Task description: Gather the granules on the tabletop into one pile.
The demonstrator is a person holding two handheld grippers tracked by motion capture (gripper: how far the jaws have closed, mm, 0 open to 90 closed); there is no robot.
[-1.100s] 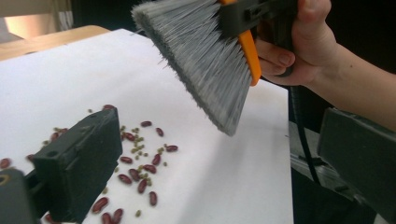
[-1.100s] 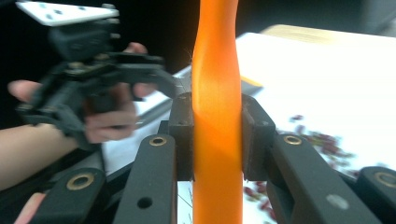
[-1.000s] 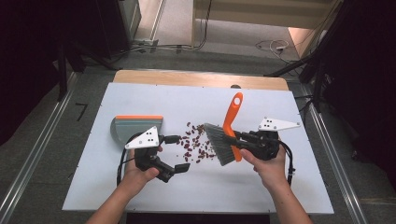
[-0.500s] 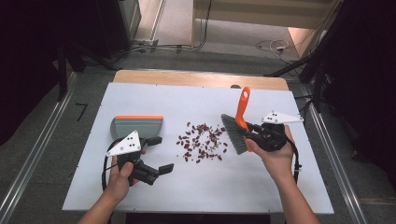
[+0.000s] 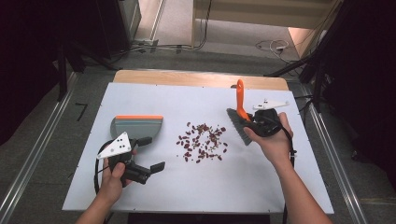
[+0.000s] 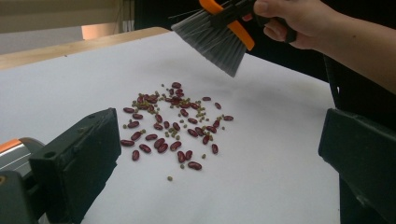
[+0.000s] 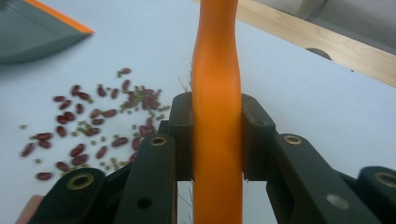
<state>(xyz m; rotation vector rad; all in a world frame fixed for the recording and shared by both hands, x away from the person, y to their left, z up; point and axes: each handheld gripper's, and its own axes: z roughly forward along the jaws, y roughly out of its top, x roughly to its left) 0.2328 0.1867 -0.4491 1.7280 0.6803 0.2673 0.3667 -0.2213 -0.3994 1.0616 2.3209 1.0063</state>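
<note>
Left of the scattered beans (image 5: 201,142), the left gripper (image 5: 148,154) lies low and level, fingers spread wide and empty, just near the grey dustpan (image 5: 136,126). Right of the beans, the right gripper (image 5: 252,125) clamps the brush's orange handle (image 5: 241,100), bristles raised off the surface (image 5: 187,98).

1. The table (image 5: 154,100) has a plain white top, with a strip of light wood along its far edge.
2. A scatter of dark red beans (image 5: 201,142) mixed with small greenish peas lies near the middle of the white top, loosely spread.
3. A grey dustpan (image 5: 136,127) with an orange strip along one edge lies flat on the table, to the left of the beans and apart from them.
</note>
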